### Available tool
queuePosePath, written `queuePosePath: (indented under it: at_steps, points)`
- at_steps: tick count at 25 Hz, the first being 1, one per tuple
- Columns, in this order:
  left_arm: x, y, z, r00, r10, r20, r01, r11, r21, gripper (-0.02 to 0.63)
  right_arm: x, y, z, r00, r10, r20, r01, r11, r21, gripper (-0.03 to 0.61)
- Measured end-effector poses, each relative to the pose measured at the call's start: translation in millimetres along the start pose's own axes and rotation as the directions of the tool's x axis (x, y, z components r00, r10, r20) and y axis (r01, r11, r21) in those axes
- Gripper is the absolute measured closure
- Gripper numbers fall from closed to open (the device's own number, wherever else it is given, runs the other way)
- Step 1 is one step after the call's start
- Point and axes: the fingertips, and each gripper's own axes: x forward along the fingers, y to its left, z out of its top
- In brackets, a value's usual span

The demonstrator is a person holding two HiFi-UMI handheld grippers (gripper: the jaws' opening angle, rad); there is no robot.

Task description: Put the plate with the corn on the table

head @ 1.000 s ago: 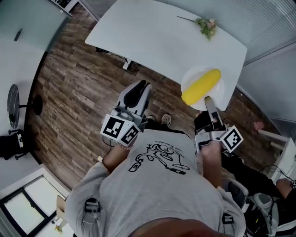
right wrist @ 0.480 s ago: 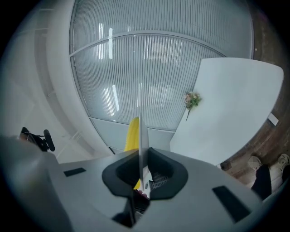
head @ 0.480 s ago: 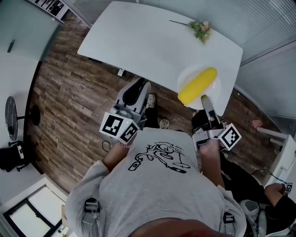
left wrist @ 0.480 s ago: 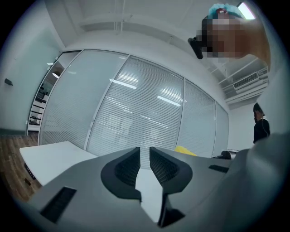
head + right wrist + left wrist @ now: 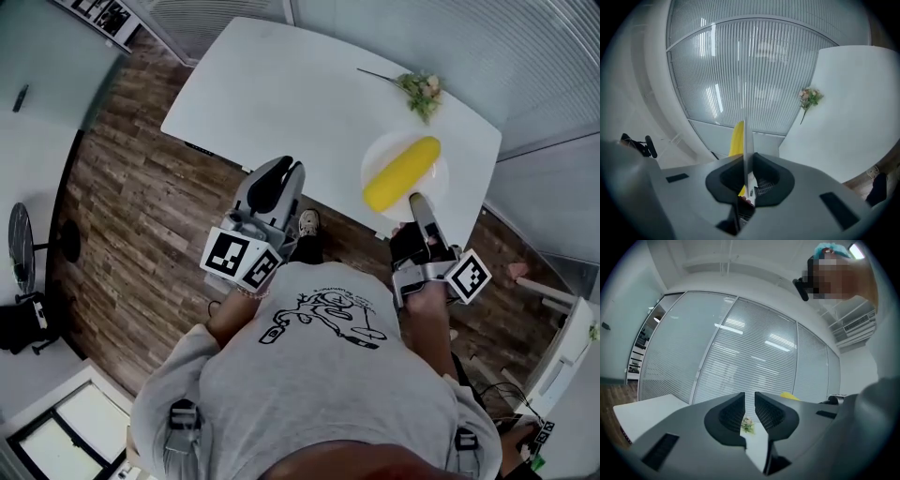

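Shirt print (image 5: 323, 319) unreadable; square markers on left gripper (image 5: 284, 167), right gripper (image 5: 417, 199).

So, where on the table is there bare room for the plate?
The table is bare from its left end across to the flower sprig, and in the strip between the sprig and the plate held by the right gripper. Only the sprig's far right corner is taken.

Wood-plank floor (image 5: 122, 187), slatted glass walls (image 5: 754, 357)

No lettering can be read anywhere here.
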Motion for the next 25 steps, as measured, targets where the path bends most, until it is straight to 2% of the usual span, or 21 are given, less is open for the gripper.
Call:
queuePosePath:
  at_steps: [13, 25]
  points:
    - [78, 96, 26, 0.999, -0.037, -0.008, 0.037, 0.999, -0.007, 0.538, 123, -4, 21, 0.999, 0.001, 0.033, -0.001, 1.000, 0.005, 0.551]
    - [112, 151, 24, 0.996, -0.082, -0.038, 0.081, 0.996, -0.030, 0.538, 176, -13, 20, 0.997, -0.016, 0.078, 0.016, 1.000, -0.004, 0.551]
